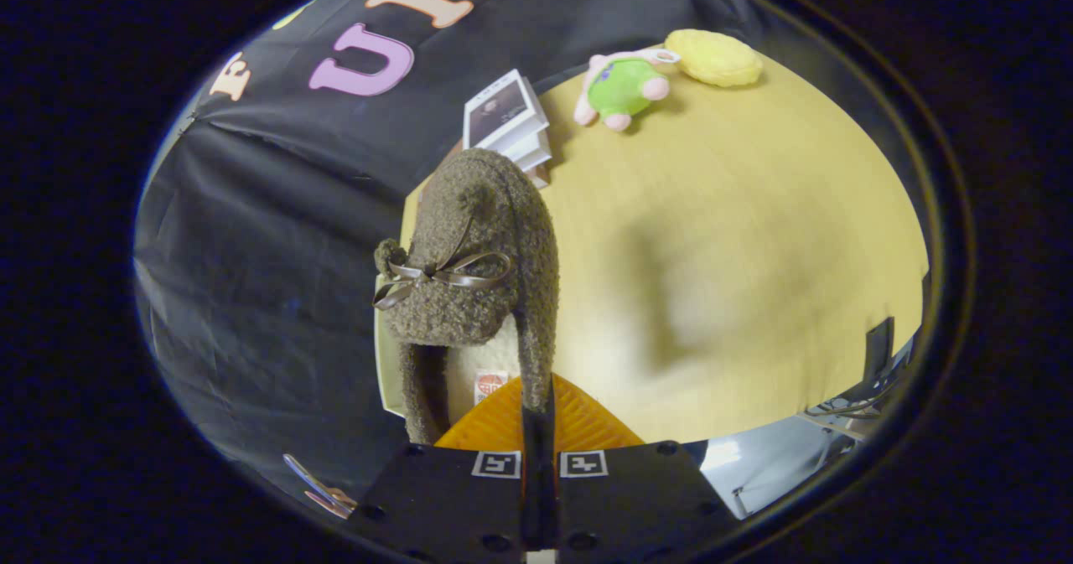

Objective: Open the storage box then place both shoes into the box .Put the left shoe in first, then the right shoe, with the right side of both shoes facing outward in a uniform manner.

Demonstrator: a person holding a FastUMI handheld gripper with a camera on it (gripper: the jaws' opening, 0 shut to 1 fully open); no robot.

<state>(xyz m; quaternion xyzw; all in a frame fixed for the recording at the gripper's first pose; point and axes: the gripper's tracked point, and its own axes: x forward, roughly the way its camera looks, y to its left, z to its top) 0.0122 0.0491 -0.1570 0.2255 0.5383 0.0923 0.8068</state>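
Note:
A fuzzy dark-brown slipper shoe (482, 254) with a satin bow on its front hangs just ahead of my fingers, lifted above the wooden table (754, 237). Its pale lining and a small tag show inside the opening. My gripper (536, 405) is shut on the rim of the shoe's opening, both fingers pressed together on the fuzzy edge. The toe points away from me, toward the stack of books.
A stack of white books (507, 120) lies beyond the shoe at the table's far edge. A green and pink plush toy (624, 88) and a yellow cushion (714, 57) sit farther off on the table. The black cloth wall hangs beside the shoe.

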